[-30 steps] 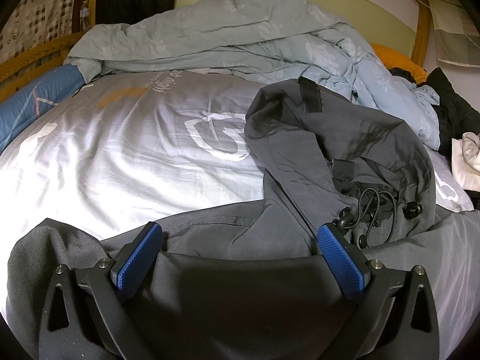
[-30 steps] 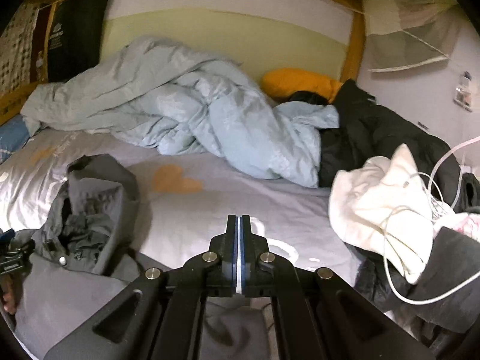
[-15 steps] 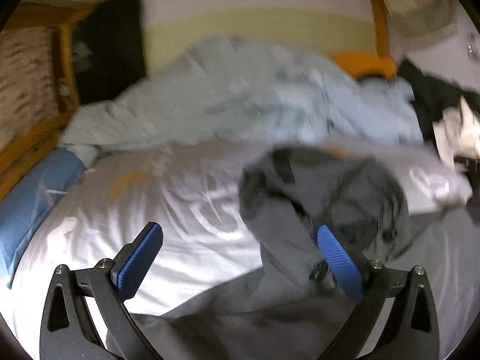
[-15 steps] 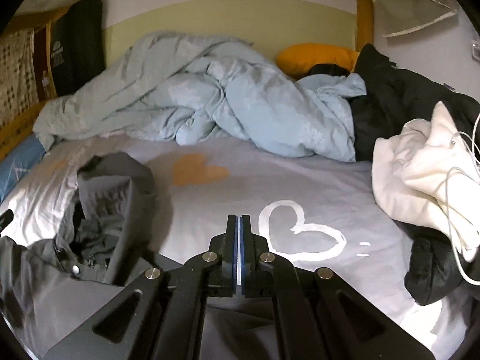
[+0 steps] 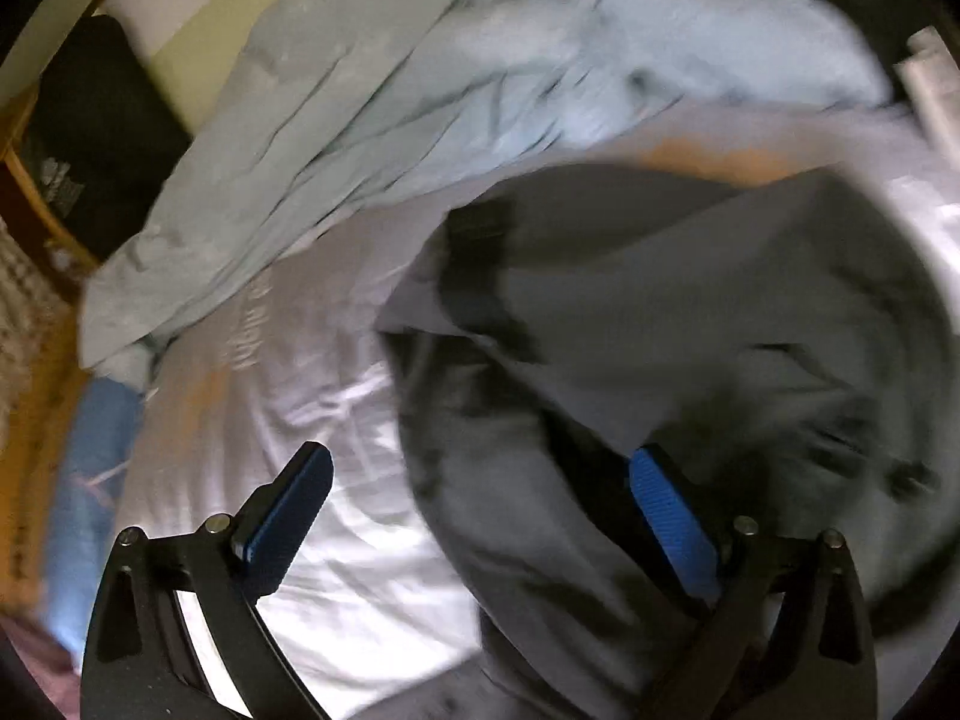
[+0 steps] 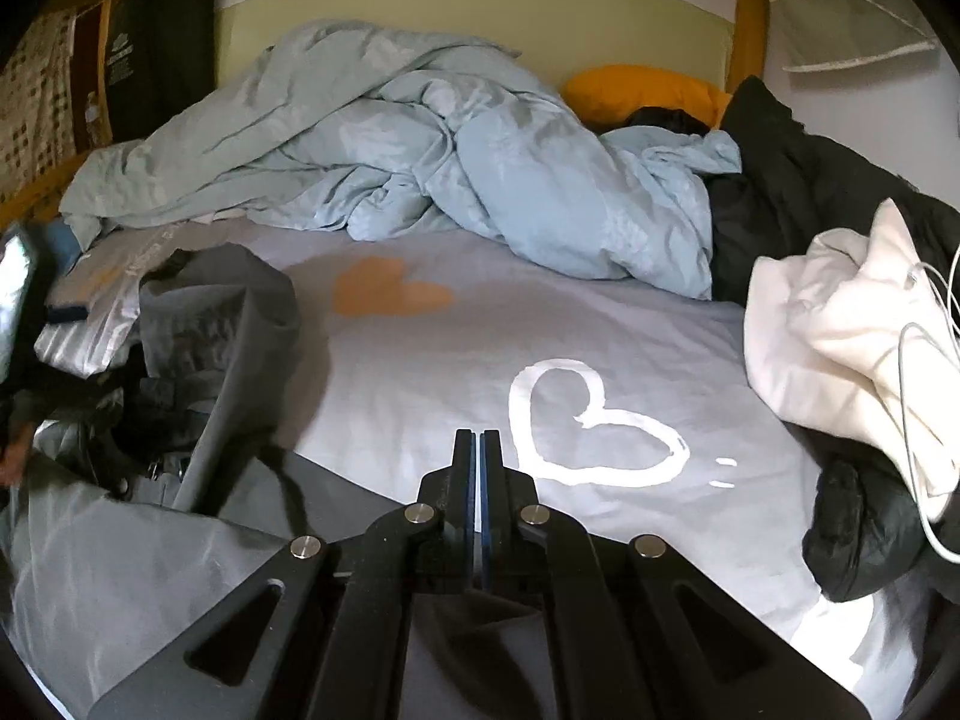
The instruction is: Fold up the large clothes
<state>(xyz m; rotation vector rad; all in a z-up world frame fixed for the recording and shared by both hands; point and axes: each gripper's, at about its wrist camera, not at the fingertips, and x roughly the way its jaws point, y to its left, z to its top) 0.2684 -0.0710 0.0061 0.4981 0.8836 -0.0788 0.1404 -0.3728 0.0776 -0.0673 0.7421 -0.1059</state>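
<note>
Beside the white heart [image 6: 591,420], the clenched right gripper [image 6: 480,450] and wide-open left gripper [image 5: 480,516] ready the grey jacket [image 5: 690,330]; next, grab its edge.

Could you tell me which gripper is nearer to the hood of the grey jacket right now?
The left. The left gripper stands open right at the hood, one finger over its fabric. The right gripper, shut, sits off to the hood's right, over the jacket's body.
</note>
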